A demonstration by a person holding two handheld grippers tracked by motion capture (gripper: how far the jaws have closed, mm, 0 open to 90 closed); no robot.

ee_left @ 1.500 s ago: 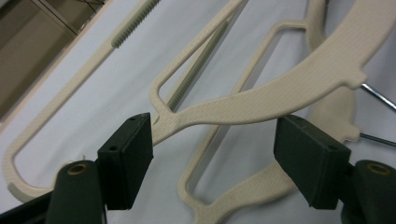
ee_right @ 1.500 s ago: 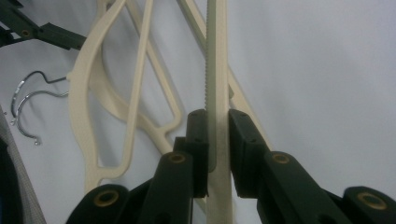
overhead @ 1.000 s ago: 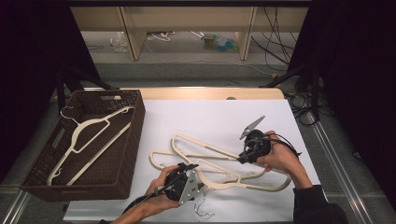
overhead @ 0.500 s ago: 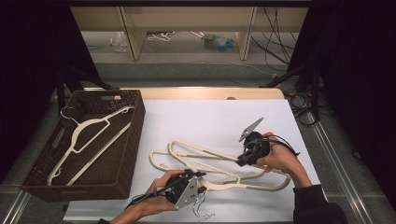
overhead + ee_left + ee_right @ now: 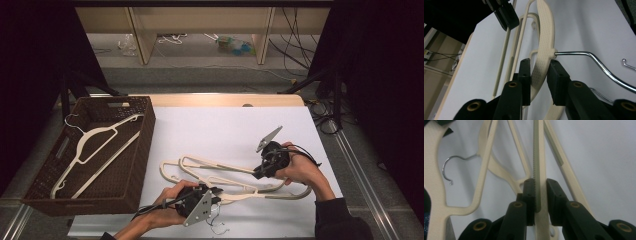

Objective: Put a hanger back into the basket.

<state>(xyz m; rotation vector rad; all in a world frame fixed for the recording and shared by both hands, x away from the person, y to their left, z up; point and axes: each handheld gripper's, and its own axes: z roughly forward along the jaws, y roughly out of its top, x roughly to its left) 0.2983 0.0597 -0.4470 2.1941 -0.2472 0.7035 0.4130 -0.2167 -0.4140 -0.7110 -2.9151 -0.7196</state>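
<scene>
My left gripper (image 5: 540,75), jaws just closing, clamps the near hanger (image 5: 544,50) beside its half-hidden hook, while my right gripper (image 5: 539,192) pinches another hanger's bar (image 5: 537,157), its ends cut off.

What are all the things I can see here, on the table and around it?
Hangers on the sheet: two or three tangled together, I cannot tell which; cream with metal hooks; middle of the table.
Hanger in the basket: one, cream, lying flat inside.
Basket: one, dark brown woven, left side of the table.
Sheet: one, white, covering the tabletop.
Shelving: pale wood, beyond the table, with cables and clutter under it.
Left tongs: black, have just been closing around a cream hanger by its hook.
Right tongs: black, shut on a ribbed hanger bar.
Hands: two, one on each pair of tongs.
</scene>
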